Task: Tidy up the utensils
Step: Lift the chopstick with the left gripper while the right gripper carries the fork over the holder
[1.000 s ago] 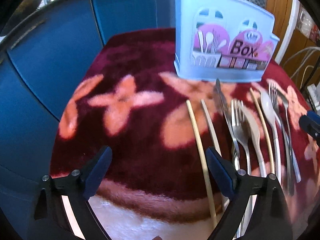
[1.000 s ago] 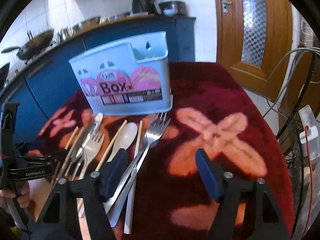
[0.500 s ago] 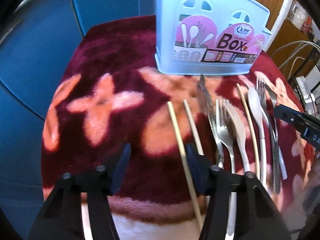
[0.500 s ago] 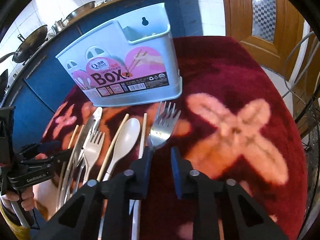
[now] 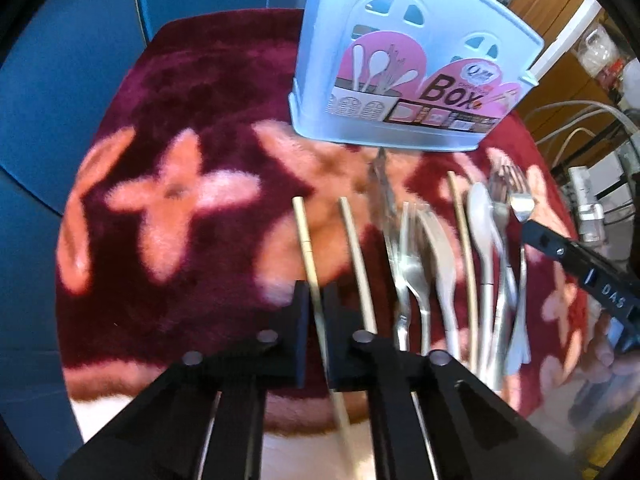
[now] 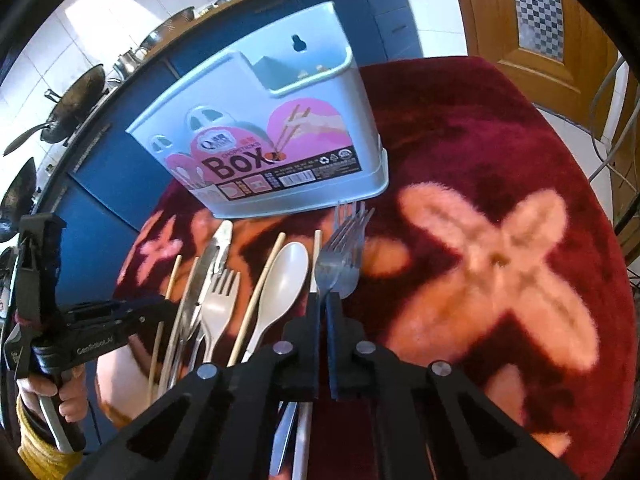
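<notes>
A pale blue utensil box [image 5: 404,76] stands at the back of a dark red flowered cloth [image 5: 192,128]; it also shows in the right wrist view [image 6: 272,128]. A row of utensils lies in front of it. My left gripper [image 5: 315,300] is shut on the leftmost wooden chopstick [image 5: 305,240], which runs between its pads. My right gripper [image 6: 322,300] is shut on the neck of a metal fork [image 6: 340,252], its tines pointing at the box. Beside it lie a cream spoon [image 6: 286,280], a cream fork [image 6: 218,300], a knife [image 6: 208,260] and more chopsticks.
Blue cabinets [image 5: 60,60] surround the table at left and back. A wooden door [image 6: 540,20] and cables [image 6: 616,120] are at the right. Woks [image 6: 72,104] sit on the counter behind. The left gripper and hand show in the right wrist view [image 6: 60,344].
Both grippers have moved forward and down and closed: the left onto the leftmost chopstick, the right onto the metal fork. One second ago both were wide open.
</notes>
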`<state>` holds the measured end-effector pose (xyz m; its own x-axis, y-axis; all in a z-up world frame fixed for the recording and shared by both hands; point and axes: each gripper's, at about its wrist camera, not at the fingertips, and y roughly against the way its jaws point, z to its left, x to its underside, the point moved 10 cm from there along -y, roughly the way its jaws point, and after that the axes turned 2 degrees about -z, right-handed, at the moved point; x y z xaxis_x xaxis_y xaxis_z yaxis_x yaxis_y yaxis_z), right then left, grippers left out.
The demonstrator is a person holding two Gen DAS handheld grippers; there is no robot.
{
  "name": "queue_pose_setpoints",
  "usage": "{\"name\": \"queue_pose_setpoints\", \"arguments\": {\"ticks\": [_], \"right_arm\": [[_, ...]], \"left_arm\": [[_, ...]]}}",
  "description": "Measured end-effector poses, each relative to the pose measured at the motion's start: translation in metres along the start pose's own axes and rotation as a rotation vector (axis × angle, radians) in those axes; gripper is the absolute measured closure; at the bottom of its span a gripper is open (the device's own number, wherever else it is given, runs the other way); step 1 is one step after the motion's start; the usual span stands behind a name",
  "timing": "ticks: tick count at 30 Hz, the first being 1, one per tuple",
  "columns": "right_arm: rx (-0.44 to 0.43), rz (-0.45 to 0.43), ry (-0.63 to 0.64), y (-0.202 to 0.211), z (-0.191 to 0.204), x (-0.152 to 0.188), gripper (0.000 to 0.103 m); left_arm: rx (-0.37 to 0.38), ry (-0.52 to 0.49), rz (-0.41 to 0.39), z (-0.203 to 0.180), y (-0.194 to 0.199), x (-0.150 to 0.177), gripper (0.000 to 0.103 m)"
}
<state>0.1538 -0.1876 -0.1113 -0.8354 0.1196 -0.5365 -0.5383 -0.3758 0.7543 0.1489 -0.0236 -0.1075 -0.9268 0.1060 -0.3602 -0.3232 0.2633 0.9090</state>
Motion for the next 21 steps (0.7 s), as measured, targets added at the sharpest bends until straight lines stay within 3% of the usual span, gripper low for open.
{"name": "queue_pose_setpoints", "arguments": {"ticks": [4, 8, 14, 21], "right_arm": [[-0.013, -0.039, 0.007, 0.014, 0.002, 0.0, 0.1], [-0.04, -0.103, 0.009, 0.03, 0.005, -0.003, 0.1], [-0.062, -0.217, 0.026, 0.057, 0.014, -0.008, 0.1], [-0.028, -0.392, 0.093, 0.098, 0.027, -0.019, 0.1]], "left_arm": [[0.035, 0.003, -0.024, -0.004, 0.008, 0.007, 0.1], [0.066, -0.006, -0.097, -0.01, 0.024, 0.006, 0.1], [0.098, -0.013, -0.256, -0.022, 0.067, -0.003, 0.1], [0.11, 0.003, -0.422, -0.028, 0.106, -0.024, 0.1]]}}
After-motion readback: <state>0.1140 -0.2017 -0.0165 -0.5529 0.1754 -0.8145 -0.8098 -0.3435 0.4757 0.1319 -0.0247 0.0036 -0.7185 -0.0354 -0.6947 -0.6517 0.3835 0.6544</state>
